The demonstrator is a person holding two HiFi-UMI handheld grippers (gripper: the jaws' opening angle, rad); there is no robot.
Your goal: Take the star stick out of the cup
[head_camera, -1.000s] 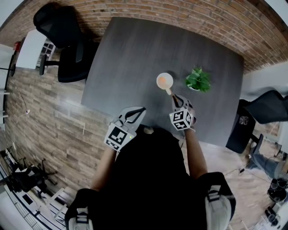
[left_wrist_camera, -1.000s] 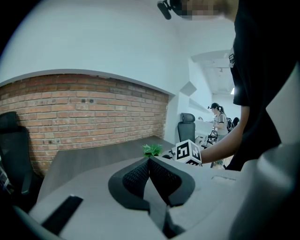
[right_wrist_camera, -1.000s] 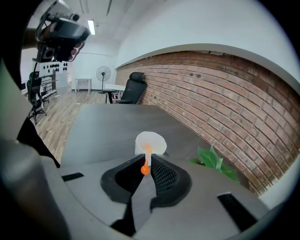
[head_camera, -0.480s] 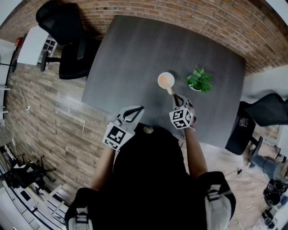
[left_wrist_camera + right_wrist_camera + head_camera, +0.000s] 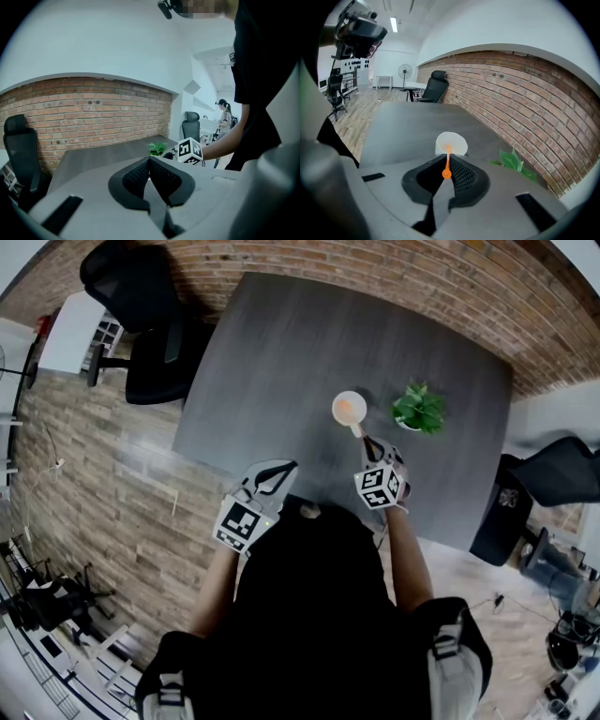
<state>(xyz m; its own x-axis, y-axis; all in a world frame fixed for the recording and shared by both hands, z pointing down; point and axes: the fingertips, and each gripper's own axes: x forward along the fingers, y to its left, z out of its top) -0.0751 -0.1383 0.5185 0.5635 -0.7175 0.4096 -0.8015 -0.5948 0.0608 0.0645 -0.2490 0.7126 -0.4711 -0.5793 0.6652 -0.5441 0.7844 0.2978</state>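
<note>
A white cup (image 5: 348, 409) stands on the dark grey table (image 5: 281, 362), with orange showing inside it. From the cup (image 5: 451, 143) a thin orange stick (image 5: 447, 161) slants up to my right gripper (image 5: 448, 174), which is shut on its ball-tipped end. The end inside the cup is hidden. In the head view the right gripper (image 5: 367, 442) sits just in front of the cup. My left gripper (image 5: 289, 467) hovers at the table's front edge, left of the cup. Its jaws (image 5: 149, 161) are shut with nothing between them.
A small green potted plant (image 5: 417, 409) stands right of the cup, close to my right gripper's path (image 5: 513, 161). A black office chair (image 5: 141, 324) is at the table's far left corner, and another chair (image 5: 553, 470) is to the right. A brick wall runs behind the table.
</note>
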